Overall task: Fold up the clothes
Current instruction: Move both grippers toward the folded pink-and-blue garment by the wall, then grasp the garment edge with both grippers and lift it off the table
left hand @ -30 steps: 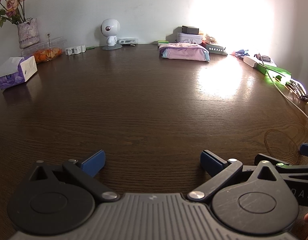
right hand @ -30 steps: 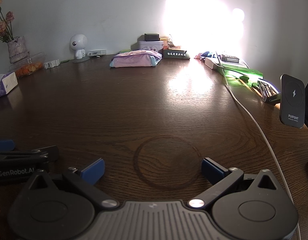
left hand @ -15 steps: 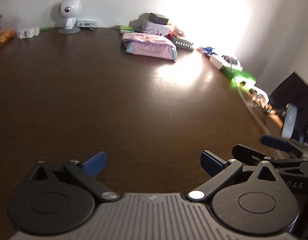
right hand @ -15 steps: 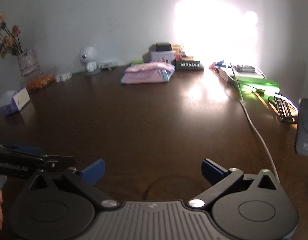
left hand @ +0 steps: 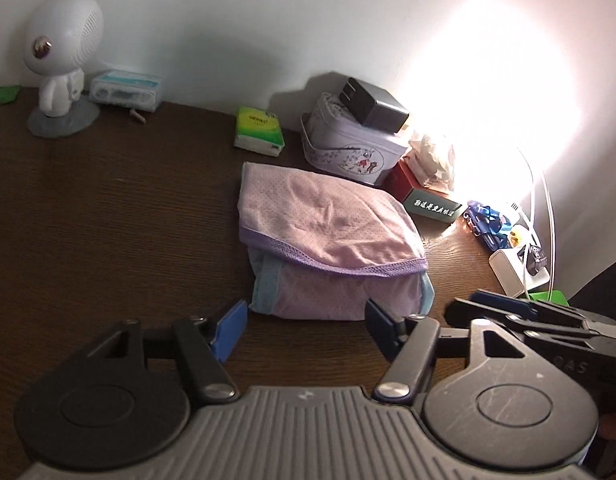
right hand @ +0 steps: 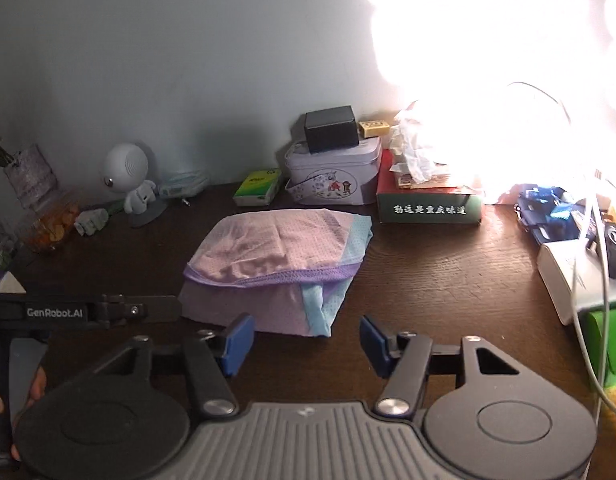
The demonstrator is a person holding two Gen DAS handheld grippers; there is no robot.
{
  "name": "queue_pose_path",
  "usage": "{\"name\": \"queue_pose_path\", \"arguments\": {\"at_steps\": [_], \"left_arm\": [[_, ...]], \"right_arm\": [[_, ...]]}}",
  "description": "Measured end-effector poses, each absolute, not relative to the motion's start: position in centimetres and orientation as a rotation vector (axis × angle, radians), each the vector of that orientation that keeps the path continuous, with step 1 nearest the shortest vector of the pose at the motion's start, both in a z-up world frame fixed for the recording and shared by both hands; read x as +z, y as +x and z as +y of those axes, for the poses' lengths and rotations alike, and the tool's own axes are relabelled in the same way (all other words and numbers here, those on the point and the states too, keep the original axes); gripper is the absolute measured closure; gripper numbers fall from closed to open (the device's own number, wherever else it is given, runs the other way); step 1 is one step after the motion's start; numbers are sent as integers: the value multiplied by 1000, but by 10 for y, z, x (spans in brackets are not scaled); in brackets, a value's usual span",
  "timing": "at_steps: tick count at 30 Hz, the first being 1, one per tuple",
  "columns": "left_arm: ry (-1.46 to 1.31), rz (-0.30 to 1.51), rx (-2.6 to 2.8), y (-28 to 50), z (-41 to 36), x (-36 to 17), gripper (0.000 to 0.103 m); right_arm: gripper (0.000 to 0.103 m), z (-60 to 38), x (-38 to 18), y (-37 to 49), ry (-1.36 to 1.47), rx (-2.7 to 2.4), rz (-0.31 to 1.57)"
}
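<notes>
A folded pink garment with purple and light-blue trim [left hand: 324,236] lies on the dark wooden table [left hand: 107,220] near the back wall; it also shows in the right wrist view [right hand: 275,264]. My left gripper [left hand: 303,326] is open and empty, its blue pads just short of the garment's near edge. My right gripper [right hand: 305,340] is open and empty, just in front of the garment's near right corner. The right gripper's body shows at the right of the left wrist view [left hand: 528,316]; the left gripper's arm shows at the left of the right wrist view [right hand: 87,312].
Behind the garment stand a lilac tin [right hand: 332,176] with a black box on it, a red-green tissue box [right hand: 428,200], a green tissue pack [left hand: 257,132] and a white robot figure [left hand: 61,64]. At the right are a white power strip [right hand: 568,280], cables and strong glare.
Both grippers have moved forward across the table from its middle to right in front of the folded garment. Both stayed open.
</notes>
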State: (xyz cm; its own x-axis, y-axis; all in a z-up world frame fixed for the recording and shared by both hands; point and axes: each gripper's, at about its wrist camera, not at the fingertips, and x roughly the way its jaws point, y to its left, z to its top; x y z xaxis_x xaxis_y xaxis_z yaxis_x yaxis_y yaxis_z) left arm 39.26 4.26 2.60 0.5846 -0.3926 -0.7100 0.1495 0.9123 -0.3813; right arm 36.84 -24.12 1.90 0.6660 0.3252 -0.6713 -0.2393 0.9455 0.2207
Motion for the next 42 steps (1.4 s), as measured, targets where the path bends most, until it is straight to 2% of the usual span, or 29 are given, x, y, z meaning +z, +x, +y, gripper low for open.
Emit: {"name": "queue_pose_path", "arguments": {"at_steps": [1,2,3,4,5,6,10,14,19,23,25,27,31,33,35,36,37,38,39,40,42], "left_arm": [[-291,894,-317,396,41,22,50],[-289,894,-314,400,40,18,61],[-297,890,-320,402,40,17,81],[-305,885,-326,405,40,16,92],[-314,880,-331,407,41,15,98],[-334,871,-335,407,43,17,99],[-348,749,-370,382,48,67,100],[-311,551,-447,325,54,168,100],[-235,287,-494,214,61,297,100],[-195,181,-501,129,68,336,100],[-189,219,-520,94,72,323,100],[-173,326,-535,61,71,281,99],[-205,675,-535,4,69,140,99],[-300,885,-514,-17,77,72,96],[-412,948,-520,-30,91,44,90],[-463,916,-505,-34,100,44,69],[-465,867,-485,-32,106,51,55],[-463,818,-464,-29,112,58,32],[-436,768,-434,-21,115,66,25],[-400,748,-427,-11,111,72,26],[-357,729,-439,9,96,82,25]], "right_arm": [[55,-237,13,377,100,308,782],[61,-235,7,387,105,315,796],[69,-234,1,395,130,339,815],[73,-232,-6,403,155,363,835],[88,-229,-10,407,159,372,847],[98,-226,-11,408,162,378,844],[100,-221,17,391,195,411,744],[100,-212,117,333,112,459,548],[100,-210,250,224,47,490,263],[100,-211,299,141,-11,466,140],[100,-214,295,106,-24,462,147],[100,-216,270,76,-34,470,209],[100,-220,145,10,-45,507,495],[98,-219,74,-22,-27,533,704],[95,-218,27,-44,11,556,842],[91,-220,20,-55,44,561,842],[86,-227,24,-58,91,568,814],[70,-234,27,-61,138,576,784],[53,-241,30,-64,185,583,754],[49,-248,38,-61,206,575,706],[48,-252,49,-40,217,553,663]]}}
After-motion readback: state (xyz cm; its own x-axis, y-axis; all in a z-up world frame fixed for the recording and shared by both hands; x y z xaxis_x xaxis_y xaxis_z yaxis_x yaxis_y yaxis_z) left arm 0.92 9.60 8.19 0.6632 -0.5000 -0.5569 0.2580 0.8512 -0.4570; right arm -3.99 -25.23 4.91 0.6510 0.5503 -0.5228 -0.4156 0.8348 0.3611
